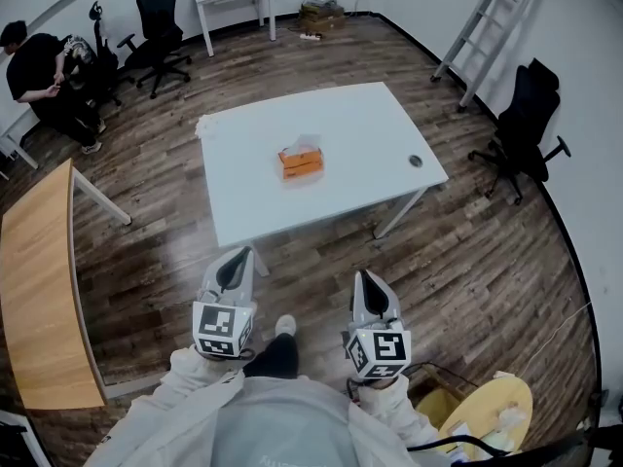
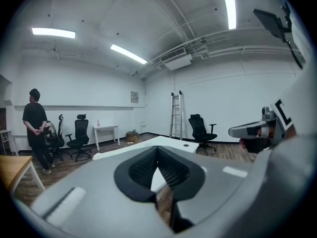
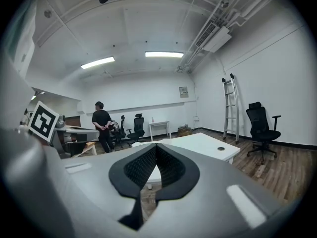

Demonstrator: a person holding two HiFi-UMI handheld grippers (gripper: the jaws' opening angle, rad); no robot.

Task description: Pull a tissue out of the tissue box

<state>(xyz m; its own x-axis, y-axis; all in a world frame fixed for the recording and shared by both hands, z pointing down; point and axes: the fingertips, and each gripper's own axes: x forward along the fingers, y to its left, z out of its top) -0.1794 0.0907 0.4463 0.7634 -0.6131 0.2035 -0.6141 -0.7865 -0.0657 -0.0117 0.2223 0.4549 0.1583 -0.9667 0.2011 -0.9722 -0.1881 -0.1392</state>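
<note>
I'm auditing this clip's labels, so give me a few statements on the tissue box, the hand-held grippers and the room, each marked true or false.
1. The tissue box sits on the white table. True.
2. The right hand-held gripper has its jaws wide apart. False: they are together, with nothing between them.
3. A ladder leans against the wall. True.
4. The left hand-held gripper touches the tissue box. False: it is over the floor, short of the white table.

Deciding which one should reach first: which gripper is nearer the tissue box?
Left, slightly. In the head view the left gripper is short of the table, below-left of the tissue box; the right gripper is farther back, below-right.
</note>
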